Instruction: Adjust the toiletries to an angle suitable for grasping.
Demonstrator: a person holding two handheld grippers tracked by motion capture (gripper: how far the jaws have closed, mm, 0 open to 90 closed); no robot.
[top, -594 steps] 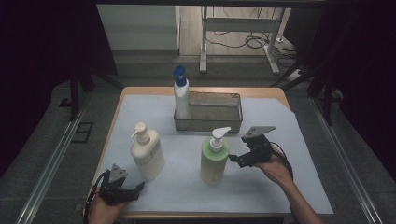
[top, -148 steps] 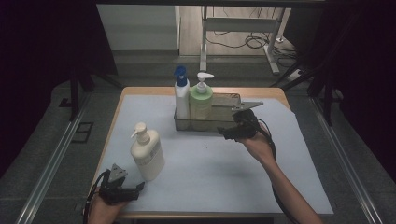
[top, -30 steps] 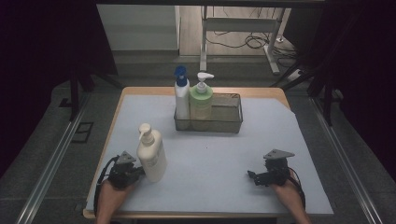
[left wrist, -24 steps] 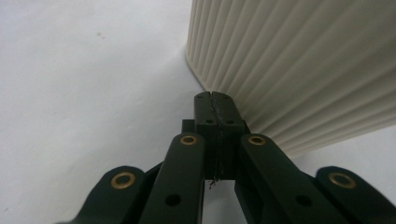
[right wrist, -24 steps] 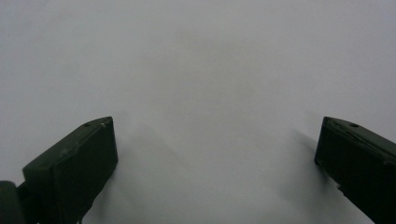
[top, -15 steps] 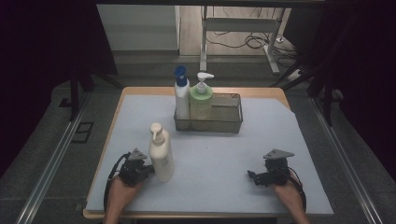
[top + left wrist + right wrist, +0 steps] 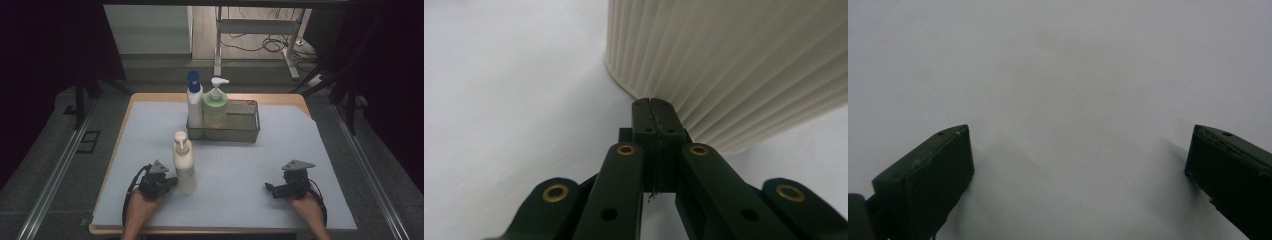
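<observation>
As my closed left gripper [image 7: 655,107] nudges the cream bottle [image 7: 183,162] basketward | it's slid right; upright | right gripper [image 7: 1078,165] gaping, idle

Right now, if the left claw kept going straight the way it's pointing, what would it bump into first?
The cream bottle. The left claw is shut and its tip looks right up against the bottle's ribbed side near the bottom, so it would likely just push the bottle along the mat.
</observation>
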